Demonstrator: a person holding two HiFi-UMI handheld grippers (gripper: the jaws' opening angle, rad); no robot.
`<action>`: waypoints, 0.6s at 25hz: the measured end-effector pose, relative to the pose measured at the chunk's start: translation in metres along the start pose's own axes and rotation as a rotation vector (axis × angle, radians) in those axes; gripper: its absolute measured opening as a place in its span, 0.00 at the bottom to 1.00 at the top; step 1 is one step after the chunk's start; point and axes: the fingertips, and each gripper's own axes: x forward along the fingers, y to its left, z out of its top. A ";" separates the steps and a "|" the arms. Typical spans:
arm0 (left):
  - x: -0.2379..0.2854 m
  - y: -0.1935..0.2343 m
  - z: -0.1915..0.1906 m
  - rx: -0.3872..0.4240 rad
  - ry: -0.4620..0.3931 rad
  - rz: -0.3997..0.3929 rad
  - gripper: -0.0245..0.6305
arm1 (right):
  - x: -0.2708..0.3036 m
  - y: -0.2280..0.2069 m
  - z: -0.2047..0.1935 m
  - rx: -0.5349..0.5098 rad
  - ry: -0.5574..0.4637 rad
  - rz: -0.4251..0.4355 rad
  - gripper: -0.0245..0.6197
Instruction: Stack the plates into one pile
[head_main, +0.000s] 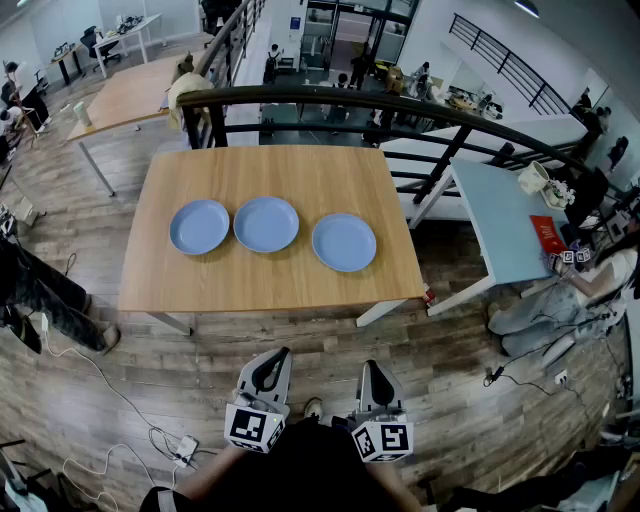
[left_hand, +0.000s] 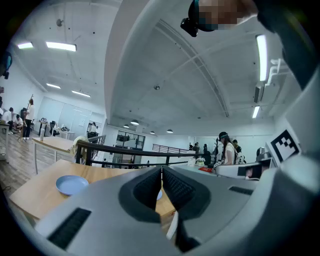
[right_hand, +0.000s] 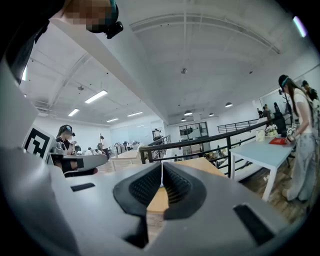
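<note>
Plates (head view): left plate (head_main: 200, 226), middle plate (head_main: 266, 223) and right plate (head_main: 344, 242) lay flat in a row on the table (head_main: 300, 290); left and middle were just beside each other, right a little apart.
Progress: nothing was stacked; judged at the very start, all the piling left to do.
Grippers (head view): left gripper (head_main: 277, 356) and right gripper (head_main: 370, 368) were held side by side close to the body, short of the table's near edge, well apart from every plate.
Left gripper view: pose about level, aimed across the table; jaws pressed together on nothing; one plate, probably the left plate (left_hand: 71, 184), lay low at left.
Right gripper view: right gripper (right_hand: 162, 181) tipped slightly down; jaws together, nothing between them; table edge ahead, no plate showing.
</note>
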 end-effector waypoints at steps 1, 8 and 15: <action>-0.001 0.001 0.001 0.000 -0.001 0.000 0.08 | 0.000 0.001 -0.002 0.001 -0.001 0.003 0.09; -0.002 0.004 0.004 0.000 -0.002 -0.007 0.08 | 0.002 0.005 -0.002 0.021 0.004 0.001 0.09; -0.008 0.011 0.007 0.003 -0.001 -0.018 0.08 | 0.002 0.019 0.000 0.012 -0.008 -0.004 0.09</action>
